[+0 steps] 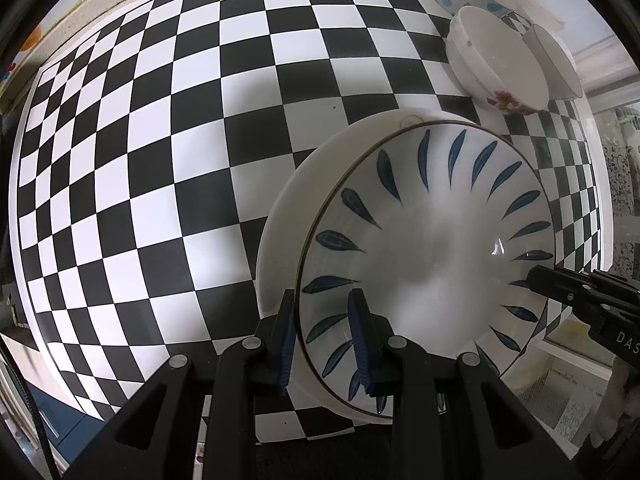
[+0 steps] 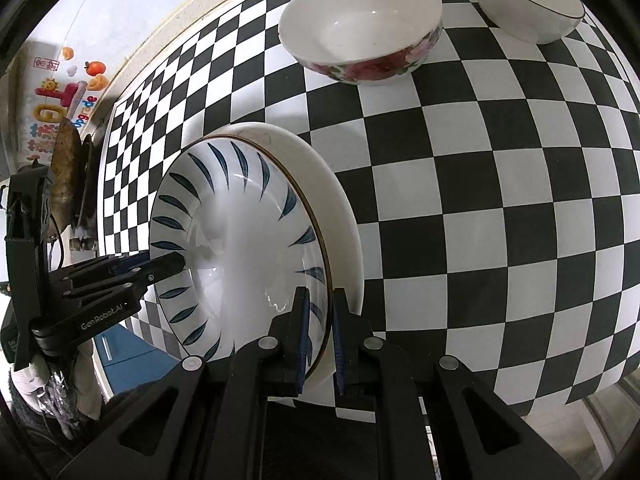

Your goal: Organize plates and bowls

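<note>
Both grippers clamp opposite rims of the leaf-patterned plate above the white plate.

Nearest each camera, the left gripper (image 1: 324, 340) has its pads pinched on the near rim of the leaf-patterned plate (image 1: 432, 240), one pad inside the dish and one outside; the right gripper (image 2: 320, 340) is closed the same way on the opposite rim, so the plate spans directly between the two, neither hand nearer. Just under it, and offset toward its left-gripper side, lies the plain white plate (image 1: 288, 216); whether the two touch I cannot tell. The coming move likely turns on this: the white plate sits straight below, so the pair must lower evenly. Beyond the leaf-patterned plate stands the flowered bowl (image 2: 360, 36), then a thin-rimmed white bowl (image 2: 524, 4), all on the checkered tabletop (image 1: 160, 160).
</note>
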A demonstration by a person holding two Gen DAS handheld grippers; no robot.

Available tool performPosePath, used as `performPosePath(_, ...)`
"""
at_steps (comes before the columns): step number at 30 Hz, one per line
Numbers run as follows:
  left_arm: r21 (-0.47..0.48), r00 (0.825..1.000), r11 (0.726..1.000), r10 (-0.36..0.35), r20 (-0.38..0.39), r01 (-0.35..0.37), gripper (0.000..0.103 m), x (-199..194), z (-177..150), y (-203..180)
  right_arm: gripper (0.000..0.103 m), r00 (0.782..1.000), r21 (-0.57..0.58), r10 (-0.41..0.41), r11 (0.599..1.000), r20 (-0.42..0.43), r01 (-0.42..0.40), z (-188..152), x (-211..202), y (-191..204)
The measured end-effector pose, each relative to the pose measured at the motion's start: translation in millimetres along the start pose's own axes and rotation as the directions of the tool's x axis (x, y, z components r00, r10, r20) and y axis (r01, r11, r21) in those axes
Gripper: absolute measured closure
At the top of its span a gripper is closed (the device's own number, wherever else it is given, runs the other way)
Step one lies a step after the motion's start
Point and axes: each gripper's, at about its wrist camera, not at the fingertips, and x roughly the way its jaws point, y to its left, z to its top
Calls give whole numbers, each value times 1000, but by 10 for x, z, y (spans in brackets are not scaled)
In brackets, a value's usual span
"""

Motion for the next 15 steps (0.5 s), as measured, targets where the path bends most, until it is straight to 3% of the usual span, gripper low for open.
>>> performPosePath(15, -60, 1000, 998, 26, -9, -26, 80, 70, -16, 30, 88, 1000, -34, -17, 999, -20, 16, 46, 58, 29)
